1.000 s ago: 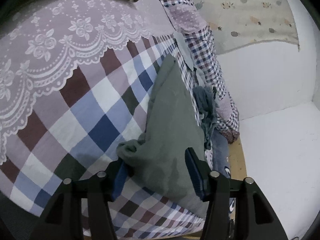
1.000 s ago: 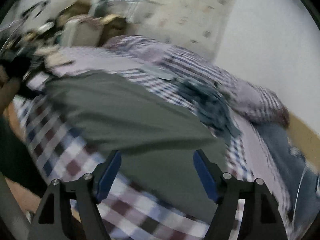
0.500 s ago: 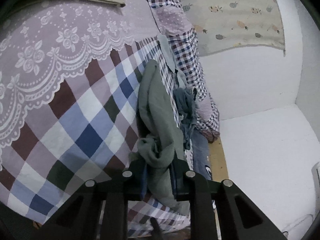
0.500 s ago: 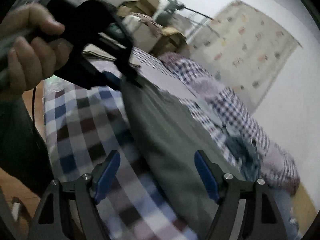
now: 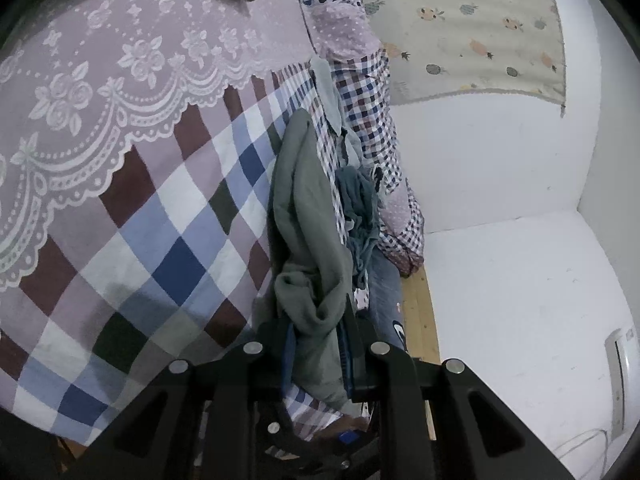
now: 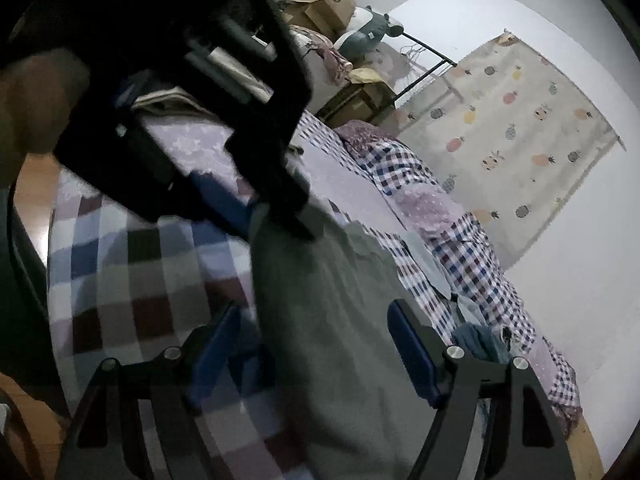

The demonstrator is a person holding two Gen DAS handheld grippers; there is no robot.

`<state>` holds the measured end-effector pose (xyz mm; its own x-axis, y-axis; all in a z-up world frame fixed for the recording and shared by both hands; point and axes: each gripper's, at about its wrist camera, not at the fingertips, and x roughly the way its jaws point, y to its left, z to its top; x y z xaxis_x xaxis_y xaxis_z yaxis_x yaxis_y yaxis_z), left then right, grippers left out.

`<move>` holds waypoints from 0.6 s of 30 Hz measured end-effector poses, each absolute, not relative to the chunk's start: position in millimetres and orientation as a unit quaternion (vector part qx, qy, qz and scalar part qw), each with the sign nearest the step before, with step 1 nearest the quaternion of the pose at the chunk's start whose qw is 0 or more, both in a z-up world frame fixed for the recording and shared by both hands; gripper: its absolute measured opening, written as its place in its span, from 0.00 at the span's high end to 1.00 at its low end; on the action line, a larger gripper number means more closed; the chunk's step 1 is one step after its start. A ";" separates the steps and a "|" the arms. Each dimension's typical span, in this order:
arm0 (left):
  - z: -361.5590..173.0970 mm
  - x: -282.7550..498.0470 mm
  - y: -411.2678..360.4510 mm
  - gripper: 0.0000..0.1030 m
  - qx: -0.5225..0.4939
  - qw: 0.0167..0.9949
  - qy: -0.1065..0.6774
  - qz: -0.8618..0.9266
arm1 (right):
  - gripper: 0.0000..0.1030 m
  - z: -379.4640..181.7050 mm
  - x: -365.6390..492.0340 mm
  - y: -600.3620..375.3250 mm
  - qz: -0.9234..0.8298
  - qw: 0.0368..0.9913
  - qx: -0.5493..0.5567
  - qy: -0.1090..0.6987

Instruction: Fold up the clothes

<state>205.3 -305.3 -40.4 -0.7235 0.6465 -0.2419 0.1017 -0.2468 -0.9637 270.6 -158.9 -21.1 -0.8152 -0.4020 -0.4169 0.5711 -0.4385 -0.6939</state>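
Note:
A grey-green garment (image 5: 304, 216) lies stretched along the checked bedspread (image 5: 172, 256). My left gripper (image 5: 318, 332) is shut on its bunched near end, cloth spilling over the blue pads. In the right wrist view the same garment (image 6: 344, 344) spreads wide across the bed. My right gripper (image 6: 316, 340) hangs open just above it, its blue pads (image 6: 412, 352) apart with only cloth below. The left gripper (image 6: 256, 208) shows there too, black and large, clamped on the garment's far corner, with a hand (image 6: 36, 96) behind it.
A lace-patterned lilac cover (image 5: 120, 60) lies on the bed's left. A small-check quilt (image 5: 360, 92) and a tangled blue-grey cloth (image 5: 358, 208) sit along the wall side, jeans (image 5: 384, 292) beside them. Cardboard boxes (image 6: 328, 8) stand at the bed's head. White wall on the right.
My left gripper closed on the garment's corner and lifted it, bunching the cloth. The right gripper swung around toward the left gripper and moved closer over the garment, staying open.

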 end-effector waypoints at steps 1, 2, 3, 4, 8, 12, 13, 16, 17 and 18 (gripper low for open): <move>-41.2 206.2 -305.6 0.82 -0.321 0.188 -0.585 0.721 | 0.36 -18.9 266.4 -160.9 -0.843 0.292 0.101 0.440; -41.4 206.6 -305.7 0.82 -0.321 0.188 -0.585 0.721 | 0.49 -16.3 261.8 -162.6 -0.843 0.295 0.111 0.435; -41.1 206.6 -305.7 0.82 -0.320 0.189 -0.585 0.721 | 0.52 -13.7 257.9 -164.0 -0.844 0.298 0.121 0.430; -40.7 206.6 -305.8 0.82 -0.319 0.190 -0.585 0.721 | 0.54 -11.4 255.3 -165.1 -0.844 0.301 0.129 0.424; -38.6 205.4 -305.3 0.70 -0.310 0.200 -0.590 0.718 | 0.84 -5.4 254.3 -164.8 -0.842 0.309 0.145 0.418; -29.0 202.5 -301.4 0.47 -0.296 0.205 -0.576 0.734 | 0.86 0.8 254.8 -163.6 -0.840 0.316 0.157 0.413; -26.9 201.5 -299.8 0.45 -0.294 0.206 -0.572 0.738 | 0.86 3.7 254.6 -162.8 -0.841 0.317 0.158 0.408; -22.8 195.4 -293.9 0.40 -0.296 0.202 -0.557 0.749 | 0.87 11.3 253.1 -161.1 -0.843 0.319 0.157 0.404; -22.8 192.1 -291.9 0.40 -0.298 0.202 -0.556 0.749 | 0.88 12.1 253.2 -161.8 -0.842 0.319 0.155 0.407; -22.8 188.3 -289.9 0.40 -0.299 0.201 -0.556 0.749 | 0.88 12.5 254.0 -162.4 -0.840 0.319 0.154 0.410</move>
<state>188.3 -289.9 -22.8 -0.7401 0.6340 -0.2245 0.0310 -0.3012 -0.9531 254.0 -162.4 12.5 -0.7490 -0.4102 -0.5203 0.6626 -0.4598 -0.5913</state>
